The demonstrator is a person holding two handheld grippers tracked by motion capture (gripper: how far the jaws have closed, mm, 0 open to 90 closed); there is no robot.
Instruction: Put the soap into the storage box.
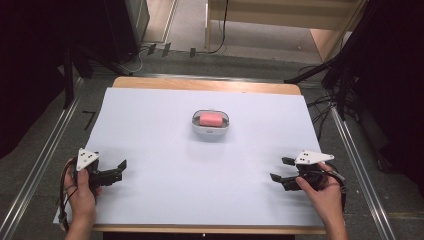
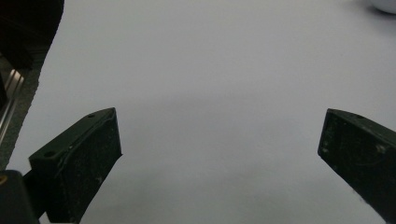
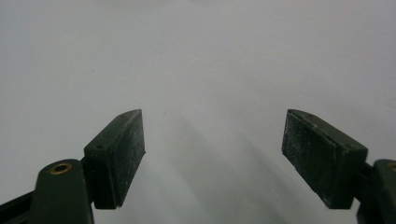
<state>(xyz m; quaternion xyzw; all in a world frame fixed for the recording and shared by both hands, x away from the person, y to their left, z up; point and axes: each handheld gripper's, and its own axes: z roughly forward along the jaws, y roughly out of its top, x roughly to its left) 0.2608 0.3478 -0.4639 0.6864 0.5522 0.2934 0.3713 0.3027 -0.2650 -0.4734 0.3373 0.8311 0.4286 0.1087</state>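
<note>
At the near left of the worktop [image 1: 150, 105]: left hand [image 1: 82, 192] wrapped round the left gripper [image 1: 121, 169], grey three-cornered plate [image 1: 86, 159] on top, black cable looping down beside the wrist. Jaws pointing right across the white sheet [image 1: 165, 170], standing well apart with nothing between them (confirmed in the left gripper view, left gripper [image 2: 219, 144], bare white surface in the gap). Dark floor and a metal rail [image 2: 11, 95] at that view's left edge; a sliver of a pale rounded object at its top right corner, too little of it to tell what.

Mid-worktop, toward the far side: a small white soap dish [image 1: 210, 131], oval, with a pink bar of soap [image 1: 211, 119] lying inside it. Resting on the sheet, well apart from both grippers, roughly midway between them from left to right.

At the near right: right hand [image 1: 322, 192] around the right gripper [image 1: 279, 169], its own grey plate [image 1: 312, 157] uppermost, jaws aimed left and likewise spread wide, holding nothing. In the right gripper view, right gripper [image 3: 212, 140] over plain white sheet, pads scuffed and dusty.

Beyond the far edge: grey floor, cables, pale wooden furniture [image 1: 285, 15]. Metal rails [image 1: 357, 160] along both sides of the worktop.
</note>
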